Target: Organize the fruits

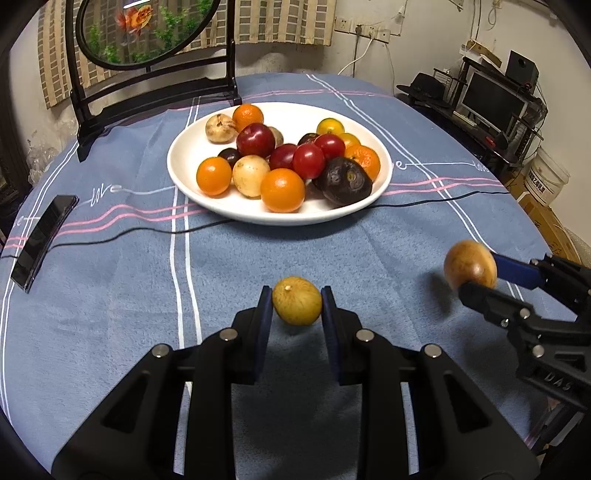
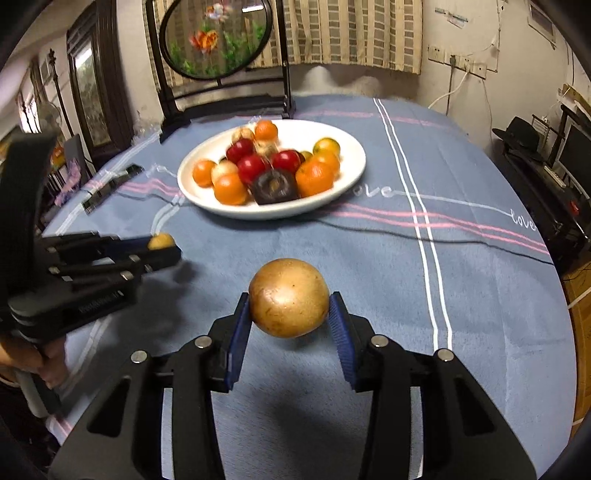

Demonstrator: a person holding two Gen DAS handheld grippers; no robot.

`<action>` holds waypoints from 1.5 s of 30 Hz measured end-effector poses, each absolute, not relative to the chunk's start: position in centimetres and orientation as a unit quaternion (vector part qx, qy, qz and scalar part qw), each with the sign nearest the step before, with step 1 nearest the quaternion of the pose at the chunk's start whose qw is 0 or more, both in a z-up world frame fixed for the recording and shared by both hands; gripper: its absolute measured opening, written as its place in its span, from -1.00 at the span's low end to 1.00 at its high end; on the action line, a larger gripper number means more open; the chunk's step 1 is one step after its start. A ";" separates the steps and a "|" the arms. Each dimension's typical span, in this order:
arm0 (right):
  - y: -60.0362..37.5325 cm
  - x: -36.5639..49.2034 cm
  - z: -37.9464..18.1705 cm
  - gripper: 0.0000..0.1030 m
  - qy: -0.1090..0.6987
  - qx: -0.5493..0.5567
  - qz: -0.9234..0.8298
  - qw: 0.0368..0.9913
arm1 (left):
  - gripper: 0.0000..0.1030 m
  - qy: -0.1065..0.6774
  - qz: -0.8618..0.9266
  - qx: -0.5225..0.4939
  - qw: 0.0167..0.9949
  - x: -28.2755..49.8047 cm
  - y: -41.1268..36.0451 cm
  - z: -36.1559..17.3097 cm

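Each gripper holds one fruit above the blue tablecloth, near side of the plate.

The left gripper (image 1: 297, 306) is clamped on a small yellow-green fruit (image 1: 297, 305), its shadow on the tablecloth (image 1: 295, 251) below. To its right, the right gripper (image 2: 290, 314) grips a larger golden-brown fruit (image 2: 289, 297), also lifted off the cloth. Farther on, a black cable (image 1: 436, 201) crosses the table. Beyond it sits a white plate (image 1: 184, 173) piled with orange, red, pale and dark fruits. A phone (image 1: 42, 242) lies at the left. At the far edge stands a dark frame with an oval goldfish picture (image 1: 147, 29).
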State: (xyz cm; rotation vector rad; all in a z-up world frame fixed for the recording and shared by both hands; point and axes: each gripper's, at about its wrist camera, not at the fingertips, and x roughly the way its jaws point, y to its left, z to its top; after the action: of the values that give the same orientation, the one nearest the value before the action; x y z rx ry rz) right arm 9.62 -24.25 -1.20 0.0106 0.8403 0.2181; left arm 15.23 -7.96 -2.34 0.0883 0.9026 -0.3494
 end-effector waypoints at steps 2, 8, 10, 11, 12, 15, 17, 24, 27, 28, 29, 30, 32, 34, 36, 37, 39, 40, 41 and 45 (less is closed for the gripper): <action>-24.1 9.9 -0.2 -0.17 0.395 0.012 0.113 0.912 | -0.48 0.428 -0.171 0.045 0.886 15.4 -8.1 -1.7; -23.4 11.7 1.7 -0.17 0.370 0.023 0.129 0.920 | -0.48 0.412 -0.172 0.048 0.894 16.8 -8.4 0.4; -23.1 12.6 2.2 -0.17 0.364 0.025 0.135 0.921 | -0.48 0.409 -0.170 0.048 0.895 17.9 -8.4 0.9; -22.9 13.0 2.4 -0.17 0.363 0.024 0.137 0.921 | -0.48 0.407 -0.168 0.047 0.896 18.6 -8.4 1.2; -22.7 13.6 2.6 -0.17 0.360 0.022 0.139 0.922 | -0.48 0.406 -0.166 0.046 0.898 19.3 -8.4 1.5; -22.1 15.8 3.2 -0.17 0.353 0.018 0.139 0.925 | -0.48 0.402 -0.157 0.043 0.901 21.7 -8.4 2.2; -21.9 17.9 3.2 -0.17 0.350 0.021 0.135 0.927 | -0.48 0.401 -0.150 0.040 0.903 23.8 -8.5 2.5; -21.5 25.1 1.0 -0.15 0.377 0.042 0.113 0.919 | -0.48 0.417 -0.103 0.061 0.901 29.9 -9.3 0.6; -21.5 26.7 0.1 -0.12 0.385 0.030 0.099 0.917 | -0.20 0.413 -0.090 0.040 0.905 30.9 -8.8 0.1; -21.7 26.7 0.1 -0.09 0.377 0.026 0.094 0.921 | 0.21 0.409 -0.074 0.043 0.908 30.9 -8.5 0.1; -21.7 26.5 0.2 -0.04 0.372 0.022 0.093 0.923 | 0.44 0.404 -0.060 0.046 0.912 31.0 -8.3 0.2; -21.8 26.3 0.2 0.09 0.372 0.022 0.093 0.923 | 0.45 0.399 -0.057 0.046 0.914 31.0 -8.1 0.2; -22.1 25.8 0.3 0.14 0.368 0.030 0.098 0.924 | 0.45 0.403 -0.066 0.038 0.912 30.8 -7.8 0.2; -22.3 25.1 0.3 0.16 0.374 0.030 0.100 0.922 | 0.49 0.405 -0.067 0.036 0.911 30.1 -7.7 0.2; -22.6 24.1 0.2 0.18 0.380 0.035 0.100 0.919 | 0.62 0.402 -0.067 0.039 0.912 29.2 -7.6 0.2; -22.8 23.4 0.3 0.18 0.383 0.037 0.101 0.918 | 0.69 0.399 -0.067 0.043 0.914 28.4 -7.6 0.3; -23.0 22.0 0.3 0.19 0.384 0.033 0.100 0.917 | 0.72 0.389 -0.065 0.042 0.918 26.8 -7.4 0.5; -23.1 21.4 0.3 0.19 0.382 0.029 0.098 0.918 | 0.72 0.384 -0.063 0.036 0.921 25.8 -7.1 0.7; -23.2 20.3 0.5 0.19 0.379 0.020 0.092 0.921 | 0.74 0.380 -0.063 0.030 0.923 24.8 -6.8 0.8; -23.3 17.0 0.5 0.30 0.383 0.003 0.079 0.920 | 0.81 0.380 -0.066 0.012 0.922 21.3 -5.8 0.7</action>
State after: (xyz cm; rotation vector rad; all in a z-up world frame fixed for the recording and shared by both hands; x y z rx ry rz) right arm 16.97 -23.29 0.47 0.0062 0.7878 0.1630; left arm 21.27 -5.85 0.71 0.0255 0.7809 -0.1359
